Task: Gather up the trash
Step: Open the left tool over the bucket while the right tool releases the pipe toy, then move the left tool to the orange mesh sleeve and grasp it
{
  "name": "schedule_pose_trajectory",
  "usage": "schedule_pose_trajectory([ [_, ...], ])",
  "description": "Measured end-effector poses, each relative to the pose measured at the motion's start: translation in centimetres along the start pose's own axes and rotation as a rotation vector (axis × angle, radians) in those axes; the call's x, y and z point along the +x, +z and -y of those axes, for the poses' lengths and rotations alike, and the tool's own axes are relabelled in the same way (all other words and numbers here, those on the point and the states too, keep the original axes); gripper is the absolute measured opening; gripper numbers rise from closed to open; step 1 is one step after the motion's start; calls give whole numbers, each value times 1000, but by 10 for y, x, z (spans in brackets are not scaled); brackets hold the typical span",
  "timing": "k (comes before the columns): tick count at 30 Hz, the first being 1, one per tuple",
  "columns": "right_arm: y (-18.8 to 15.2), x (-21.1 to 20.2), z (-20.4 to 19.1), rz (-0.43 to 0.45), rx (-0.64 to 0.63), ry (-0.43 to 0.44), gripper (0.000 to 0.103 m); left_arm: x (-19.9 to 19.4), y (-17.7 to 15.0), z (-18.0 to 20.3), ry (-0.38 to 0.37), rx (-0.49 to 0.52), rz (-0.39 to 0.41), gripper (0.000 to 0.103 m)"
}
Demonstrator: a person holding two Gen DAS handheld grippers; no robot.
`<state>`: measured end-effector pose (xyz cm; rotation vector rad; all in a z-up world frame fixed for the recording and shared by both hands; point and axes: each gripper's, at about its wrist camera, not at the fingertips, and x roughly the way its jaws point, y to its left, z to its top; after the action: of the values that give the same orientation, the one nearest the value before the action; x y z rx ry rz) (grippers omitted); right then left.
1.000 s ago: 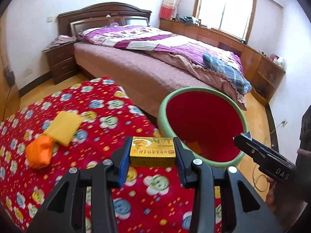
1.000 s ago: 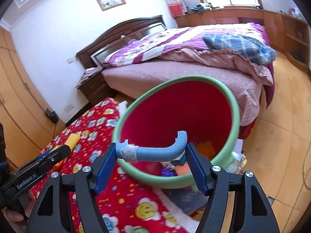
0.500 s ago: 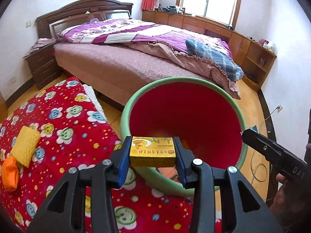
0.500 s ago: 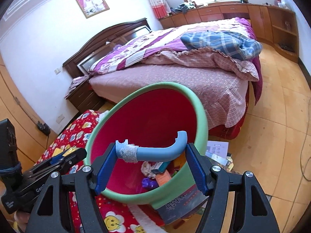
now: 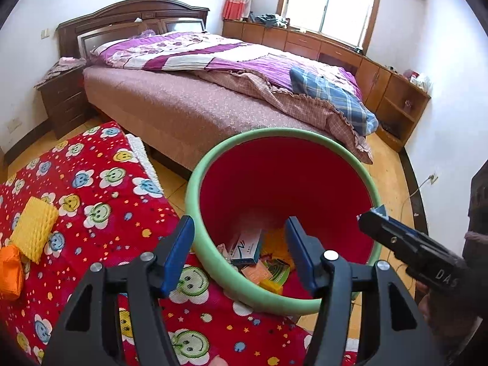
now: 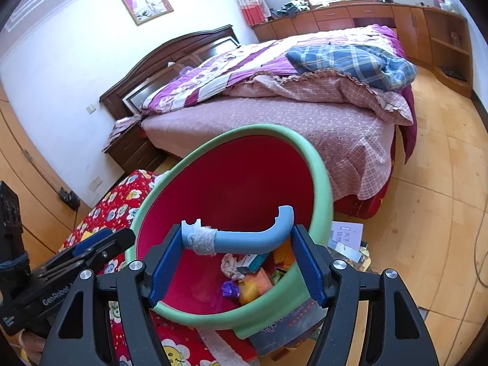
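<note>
A green-rimmed bin [image 5: 195, 183] with a red inside stands tilted at the edge of the red flowered cloth [image 5: 91, 189]; it also shows in the right wrist view [image 6: 323, 177]. Several pieces of trash lie at its bottom, among them a yellow box [image 5: 270, 286]. My left gripper [image 5: 239, 253] is open and empty over the bin's mouth. My right gripper [image 6: 238, 262] is shut on the bin's blue handle [image 6: 244, 239]. A yellow foam net [image 5: 33, 231] and an orange piece [image 5: 10, 271] lie on the cloth at the left.
A bed [image 5: 195, 91] with purple bedding stands behind the bin. A dark nightstand [image 5: 61, 97] is at its left. Wooden cabinets [image 5: 393, 97] run along the far wall. Papers and a box [image 6: 347, 238] lie on the wooden floor beside the bin.
My left gripper moved right over the bin and opened, and the yellow box it held now lies in the bin. My right gripper kept hold of the handle.
</note>
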<state>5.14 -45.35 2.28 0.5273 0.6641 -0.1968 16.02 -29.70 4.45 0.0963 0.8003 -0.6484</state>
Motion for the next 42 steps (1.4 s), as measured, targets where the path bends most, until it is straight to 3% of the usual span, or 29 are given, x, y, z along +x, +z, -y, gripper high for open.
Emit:
schedule_pose_trajectory([
  [7, -2, 8, -8, -19, -18, 20, 73, -8, -1, -14, 20, -48, 0, 62],
  [10, -3, 7, -10, -12, -21, 22, 79, -12, -2, -19, 23, -67, 1, 62],
  [22, -7, -5, -23, 7, -40, 13, 79, -42, -9, -40, 66, -112, 33, 62],
  [31, -12, -9, -37, -4, -42, 22, 79, -68, -15, -78, 152, -152, 57, 62],
  [42, -17, -10, -50, -12, -43, 16, 79, -85, -26, -150, 295, -221, 41, 62],
])
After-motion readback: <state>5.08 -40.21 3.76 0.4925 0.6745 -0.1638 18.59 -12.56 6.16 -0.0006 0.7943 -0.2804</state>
